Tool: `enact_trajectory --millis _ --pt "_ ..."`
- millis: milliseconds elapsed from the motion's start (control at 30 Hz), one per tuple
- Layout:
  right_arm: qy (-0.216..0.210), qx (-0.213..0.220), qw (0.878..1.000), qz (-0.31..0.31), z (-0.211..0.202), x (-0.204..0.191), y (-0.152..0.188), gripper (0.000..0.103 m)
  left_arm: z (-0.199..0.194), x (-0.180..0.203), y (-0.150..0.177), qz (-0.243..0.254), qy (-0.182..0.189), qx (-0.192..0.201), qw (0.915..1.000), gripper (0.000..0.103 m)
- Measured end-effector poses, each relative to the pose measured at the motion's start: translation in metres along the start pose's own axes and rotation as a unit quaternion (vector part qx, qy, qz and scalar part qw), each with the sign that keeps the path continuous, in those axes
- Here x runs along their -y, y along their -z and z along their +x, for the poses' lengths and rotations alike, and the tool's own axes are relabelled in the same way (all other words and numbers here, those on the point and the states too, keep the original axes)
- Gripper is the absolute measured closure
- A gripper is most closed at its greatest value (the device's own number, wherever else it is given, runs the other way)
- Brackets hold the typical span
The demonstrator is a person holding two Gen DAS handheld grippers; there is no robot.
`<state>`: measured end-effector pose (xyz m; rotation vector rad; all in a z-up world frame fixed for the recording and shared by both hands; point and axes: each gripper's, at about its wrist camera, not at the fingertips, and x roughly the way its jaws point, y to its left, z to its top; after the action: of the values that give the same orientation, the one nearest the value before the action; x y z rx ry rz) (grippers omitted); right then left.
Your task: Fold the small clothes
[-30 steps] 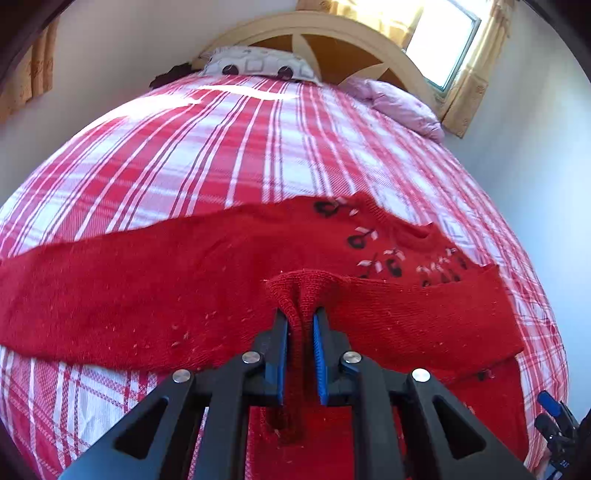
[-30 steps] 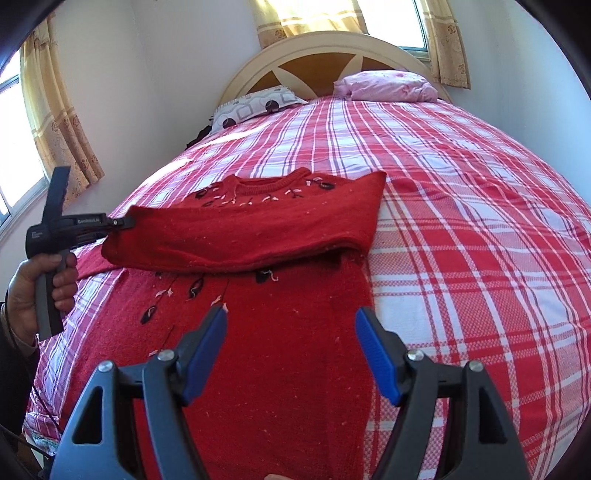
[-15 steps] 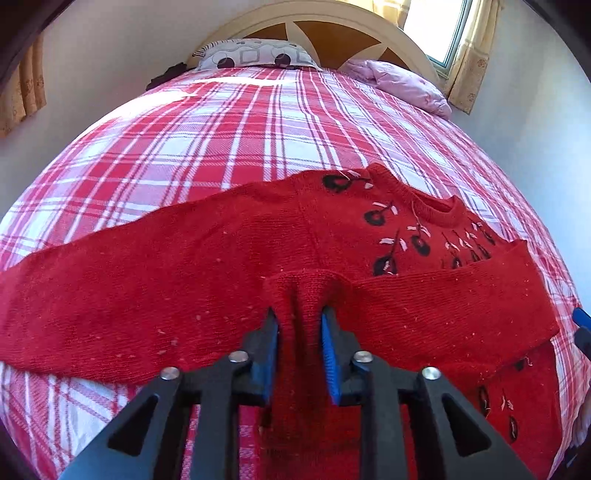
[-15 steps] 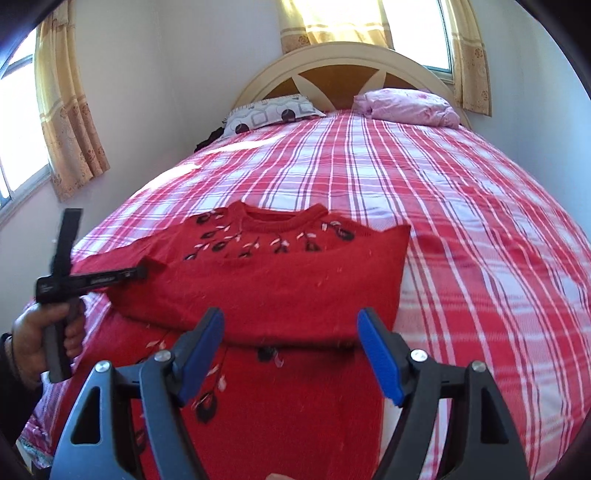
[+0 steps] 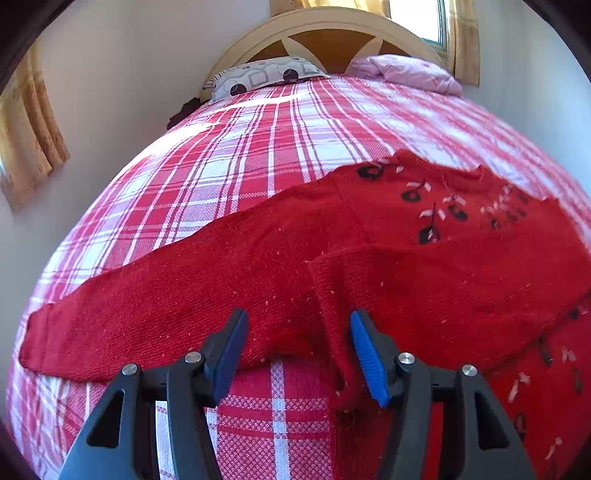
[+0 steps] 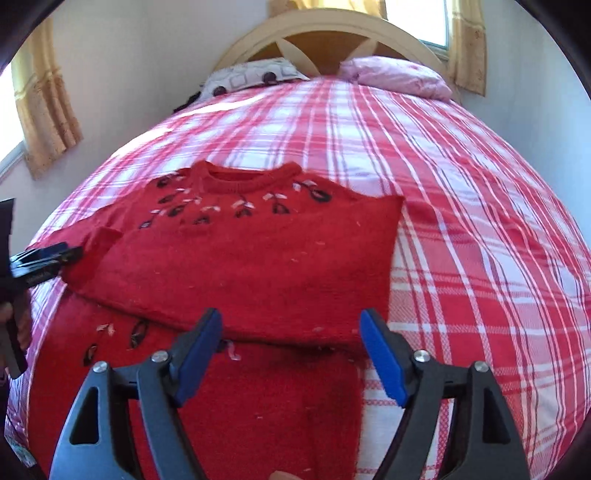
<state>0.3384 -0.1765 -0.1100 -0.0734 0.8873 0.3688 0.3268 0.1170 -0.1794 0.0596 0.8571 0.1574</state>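
**Left jaws letting go of cuff, right jaws wide over sweater**

Left gripper: jaws opening, blue pads apart. Sleeve cuff hung between them, against the right-hand pad, clear of the left one. No longer pinched. Seen side-on at the left edge of the right wrist view, with a hand on its handle.

Right gripper: jaws opening, spread wide, nothing between the pads. Hovered over the lower body of the sweater, pointing steeply down.

Sweater: red knit with dark flower stitching round the collar, lay flat on the bed, collar toward the headboard. One sleeve folded across the chest, cuff ending at the left gripper. Other sleeve stretched straight out to the side on the bedspread.

Bedspread: red and white plaid, covered the whole bed. Patterned pillow and pink pillow side by side at the headboard, well apart from the sweater. Yellow curtains on the windows.
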Motion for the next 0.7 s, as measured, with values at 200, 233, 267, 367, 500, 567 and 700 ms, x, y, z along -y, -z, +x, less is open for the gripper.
enact_trajectory --millis 200,233,267,367,500,567,700 --pt "-0.017 -0.050 0.998 -0.020 0.029 -0.015 0.011 0.022 0.005 -0.010 0.005 -0.010 -0.002 0.001 0.9999 0.035" --pt "-0.010 -0.057 0.998 -0.020 0.034 -0.015 0.014 0.022 0.003 -0.013 0.006 -0.013 0.003 0.002 0.9999 0.035" --pt "-0.005 -0.058 0.998 -0.025 0.035 -0.015 0.017 0.021 0.000 -0.014 0.007 -0.014 0.006 0.004 0.9999 0.035" --pt "0.005 -0.060 0.997 -0.042 0.031 -0.020 0.021 0.019 -0.009 -0.019 0.008 -0.016 0.004 0.017 0.9997 0.035" --pt "-0.011 -0.038 0.999 -0.028 0.017 -0.021 0.019 0.019 -0.009 -0.018 0.009 -0.028 0.006 0.021 0.9994 0.034" --pt "-0.011 -0.042 0.999 -0.028 0.020 -0.024 0.019 0.017 0.001 -0.010 0.010 -0.011 0.006 0.003 0.9999 0.034" --pt "0.007 -0.058 0.998 -0.033 0.027 -0.029 0.022 0.017 -0.009 -0.011 0.010 -0.012 0.010 0.010 0.9998 0.034"
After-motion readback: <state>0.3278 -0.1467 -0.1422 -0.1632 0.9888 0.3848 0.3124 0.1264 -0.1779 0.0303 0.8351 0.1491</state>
